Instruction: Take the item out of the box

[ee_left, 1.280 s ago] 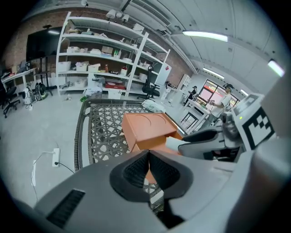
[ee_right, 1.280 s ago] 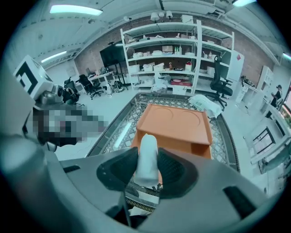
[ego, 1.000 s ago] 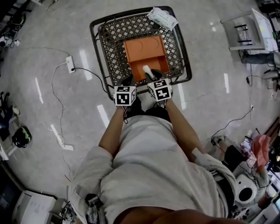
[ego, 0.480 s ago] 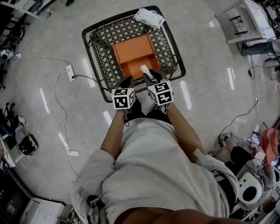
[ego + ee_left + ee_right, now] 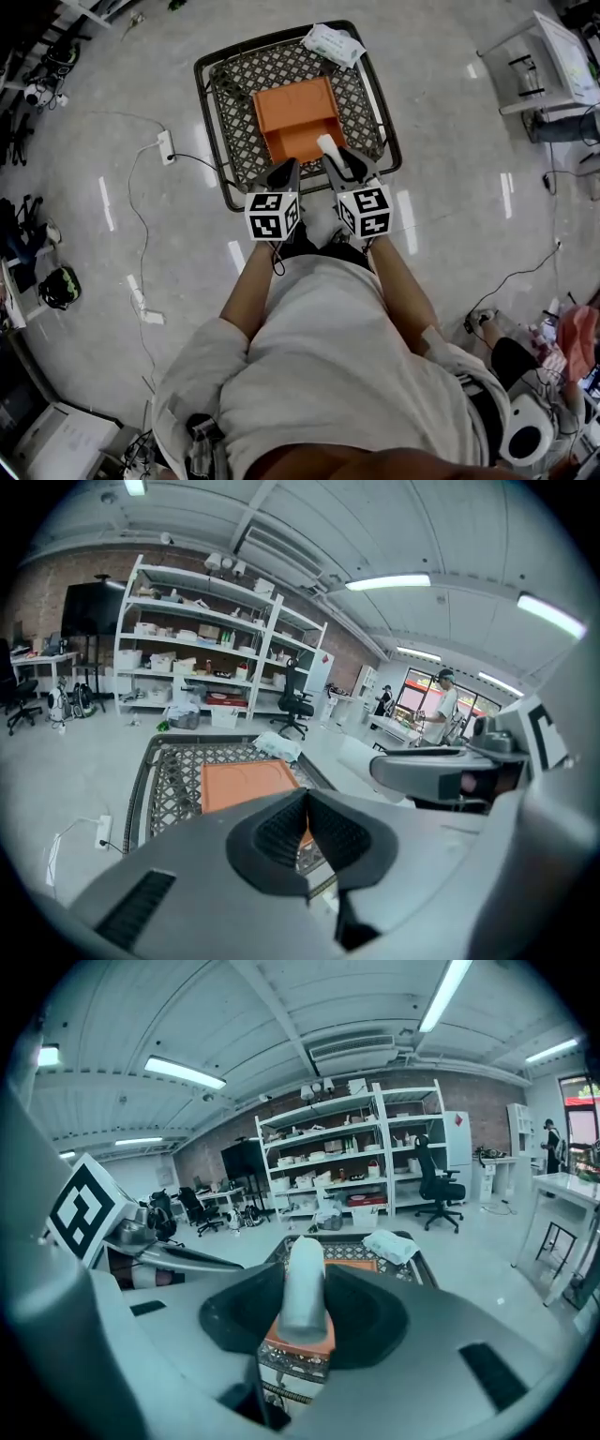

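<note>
Two grippers sit side by side just ahead of the person's torso, marker cubes up. Left gripper (image 5: 288,170): in its own view the jaws (image 5: 306,806) are pressed together with nothing between them, and it hangs over the near rim of the mesh table (image 5: 232,103). Right gripper (image 5: 337,161): jaws clamped on the item (image 5: 328,146) — a pale, round-ended cylinder standing upright between the dark pads, top end poking above them in the right gripper view (image 5: 304,1283). From the head view the item sits over the near edge of the orange box (image 5: 294,111); from the right gripper view a strip of the box (image 5: 298,1344) shows directly below it. Whether its lower end touches the box I cannot tell. The box lies flat in the middle of the mesh table, long axis running away from the person. Beyond it, at the table's far right corner, a white packet (image 5: 334,43) rests partly across the rim. Left of the table, a power strip (image 5: 167,145) and its cable lie on the glossy floor. Far background — white shelving (image 5: 352,1152) against a brick wall, an office chair (image 5: 438,1189), and a person (image 5: 441,705) standing at a bench.
</note>
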Demonstrator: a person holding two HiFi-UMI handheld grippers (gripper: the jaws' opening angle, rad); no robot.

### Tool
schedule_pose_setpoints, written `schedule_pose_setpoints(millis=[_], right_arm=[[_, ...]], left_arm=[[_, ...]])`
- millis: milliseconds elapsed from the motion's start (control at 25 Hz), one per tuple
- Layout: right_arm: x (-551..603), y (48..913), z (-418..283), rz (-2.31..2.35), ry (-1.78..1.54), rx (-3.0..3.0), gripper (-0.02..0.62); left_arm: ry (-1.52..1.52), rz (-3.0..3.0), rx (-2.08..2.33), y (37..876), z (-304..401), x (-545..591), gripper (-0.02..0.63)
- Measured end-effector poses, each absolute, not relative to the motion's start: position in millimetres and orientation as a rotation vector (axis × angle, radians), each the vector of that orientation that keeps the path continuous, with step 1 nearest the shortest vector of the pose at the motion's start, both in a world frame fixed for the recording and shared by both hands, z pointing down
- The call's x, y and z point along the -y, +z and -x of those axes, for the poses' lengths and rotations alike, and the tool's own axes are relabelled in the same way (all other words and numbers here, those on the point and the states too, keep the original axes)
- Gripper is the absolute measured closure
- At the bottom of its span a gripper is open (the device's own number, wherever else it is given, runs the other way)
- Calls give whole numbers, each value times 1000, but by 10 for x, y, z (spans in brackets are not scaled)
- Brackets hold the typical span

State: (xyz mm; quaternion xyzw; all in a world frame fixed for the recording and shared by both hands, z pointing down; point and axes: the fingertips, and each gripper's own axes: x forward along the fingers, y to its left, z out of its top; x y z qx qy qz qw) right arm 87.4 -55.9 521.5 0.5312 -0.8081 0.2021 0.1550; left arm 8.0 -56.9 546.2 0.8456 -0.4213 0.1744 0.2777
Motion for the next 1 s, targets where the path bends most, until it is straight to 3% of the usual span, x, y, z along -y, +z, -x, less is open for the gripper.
schedule_pose_setpoints(millis=[1000], right_arm=[[-4, 3411, -1168, -1716, 59, 2632, 466]], left_arm=[[61, -2516, 1374, 3769, -265, 139, 595]])
